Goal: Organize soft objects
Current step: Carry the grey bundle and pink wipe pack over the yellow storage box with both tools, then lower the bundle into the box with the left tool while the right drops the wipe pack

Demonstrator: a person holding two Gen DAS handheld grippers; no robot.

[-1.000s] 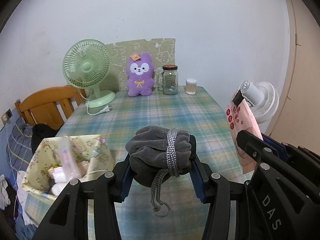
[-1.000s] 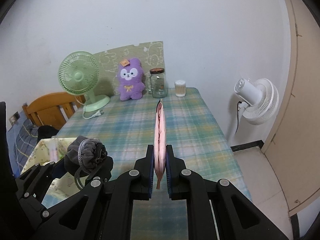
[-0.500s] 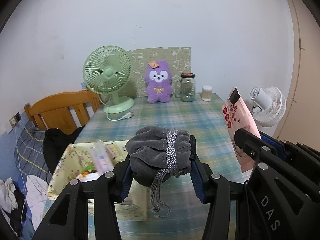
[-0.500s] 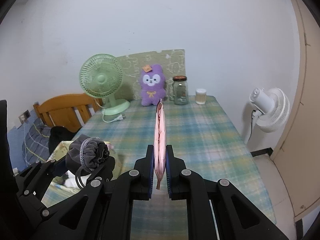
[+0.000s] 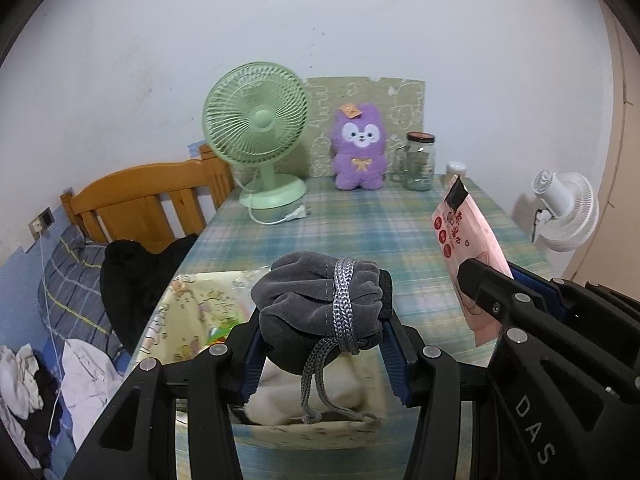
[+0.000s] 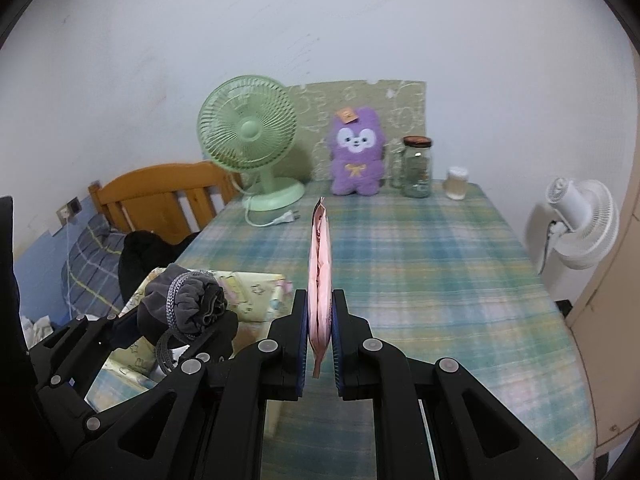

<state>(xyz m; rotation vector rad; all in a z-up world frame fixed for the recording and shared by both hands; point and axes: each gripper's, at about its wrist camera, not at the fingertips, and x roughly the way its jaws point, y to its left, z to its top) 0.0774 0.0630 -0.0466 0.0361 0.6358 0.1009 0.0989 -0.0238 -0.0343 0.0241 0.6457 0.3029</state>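
Observation:
My left gripper (image 5: pixel 322 320) is shut on a grey velvet drawstring pouch (image 5: pixel 320 308) and holds it above a yellow patterned fabric basket (image 5: pixel 192 312) at the table's near left corner. The pouch (image 6: pixel 180 308) and basket (image 6: pixel 248 292) also show in the right wrist view. My right gripper (image 6: pixel 320 316) is shut on a flat pink wipes packet (image 6: pixel 320 264), held upright and edge-on above the plaid tablecloth. The packet (image 5: pixel 466 252) shows to the right in the left wrist view. White soft items lie in the basket.
At the table's far end stand a green desk fan (image 5: pixel 260 140) with its loose plug, a purple plush toy (image 5: pixel 360 152), a glass jar (image 5: pixel 420 160) and a small cup (image 6: pixel 458 182). A wooden chair (image 5: pixel 144 200) and clothes are left; a white fan (image 6: pixel 580 224) is right.
Both grippers moved left with their loads; the pouch now hangs over the basket, which has slid from the left to beneath it. The far objects shifted right in both views.

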